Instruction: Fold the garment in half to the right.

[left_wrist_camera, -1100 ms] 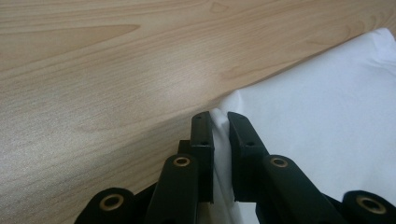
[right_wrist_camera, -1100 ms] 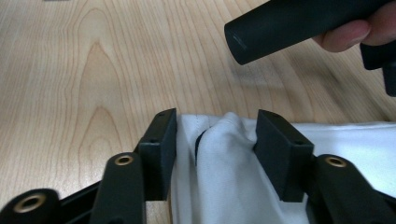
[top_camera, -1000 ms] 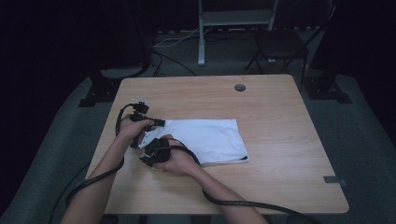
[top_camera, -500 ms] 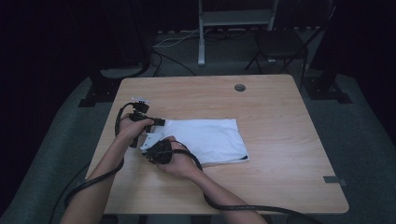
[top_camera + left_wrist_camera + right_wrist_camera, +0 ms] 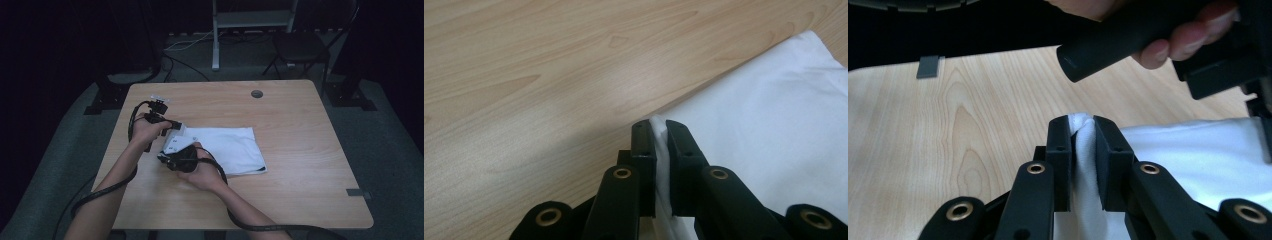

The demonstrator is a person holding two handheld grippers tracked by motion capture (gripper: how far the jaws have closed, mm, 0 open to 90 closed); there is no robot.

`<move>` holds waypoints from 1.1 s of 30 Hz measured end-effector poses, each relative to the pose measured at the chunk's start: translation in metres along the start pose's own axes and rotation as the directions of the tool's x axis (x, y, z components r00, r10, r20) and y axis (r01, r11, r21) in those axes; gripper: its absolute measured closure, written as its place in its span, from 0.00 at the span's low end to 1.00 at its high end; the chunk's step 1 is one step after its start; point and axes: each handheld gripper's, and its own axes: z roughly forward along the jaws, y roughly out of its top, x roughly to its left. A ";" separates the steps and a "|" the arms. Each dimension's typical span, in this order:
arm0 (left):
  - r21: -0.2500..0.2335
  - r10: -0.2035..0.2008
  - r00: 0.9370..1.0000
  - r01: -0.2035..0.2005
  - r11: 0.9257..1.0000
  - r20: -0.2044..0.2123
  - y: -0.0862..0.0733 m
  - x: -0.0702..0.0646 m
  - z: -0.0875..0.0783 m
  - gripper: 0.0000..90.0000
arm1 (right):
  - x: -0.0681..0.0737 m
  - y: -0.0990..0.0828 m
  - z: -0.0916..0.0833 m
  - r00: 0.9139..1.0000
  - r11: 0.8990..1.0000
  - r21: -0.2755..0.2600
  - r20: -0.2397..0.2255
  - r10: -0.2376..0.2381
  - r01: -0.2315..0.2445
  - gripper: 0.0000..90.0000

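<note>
A: Since a second ago you've brought both hands up a little at the near-left end of the white cloth [image 5: 227, 150], and your right tongs [image 5: 1083, 125] have just closed on its edge.

B: So both pairs grip now?

A: Yes. Your left tongs [image 5: 658, 129] pinch one corner of the cloth between their pads, and your right tongs clamp a bunched fold of the same end. The rest lies folded flat on the bench [image 5: 300, 120], left of its middle.

B: Why hold two points so close together?

A: I'd judge it keeps that edge taut and level, so when you lift or draw it across, the layer comes away evenly instead of sagging. Your left hand [image 5: 145, 127] sits just beyond your right one [image 5: 197, 172], apart enough to spread the hem.
</note>
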 end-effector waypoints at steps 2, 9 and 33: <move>0.007 0.004 1.000 -0.004 1.000 -0.005 0.003 -0.004 0.000 0.93 | -0.001 -0.001 -0.006 1.000 1.000 -0.008 0.000 0.007 -0.007 0.88; 0.020 0.009 1.000 -0.008 1.000 -0.015 0.016 -0.018 -0.001 0.93 | -0.011 -0.005 -0.031 0.999 0.997 -0.067 0.013 0.046 -0.045 0.88; 0.058 0.107 0.994 -0.105 0.993 -0.033 0.053 -0.061 -0.002 0.93 | -0.028 -0.002 -0.086 0.994 0.982 -0.168 0.044 0.100 -0.091 0.88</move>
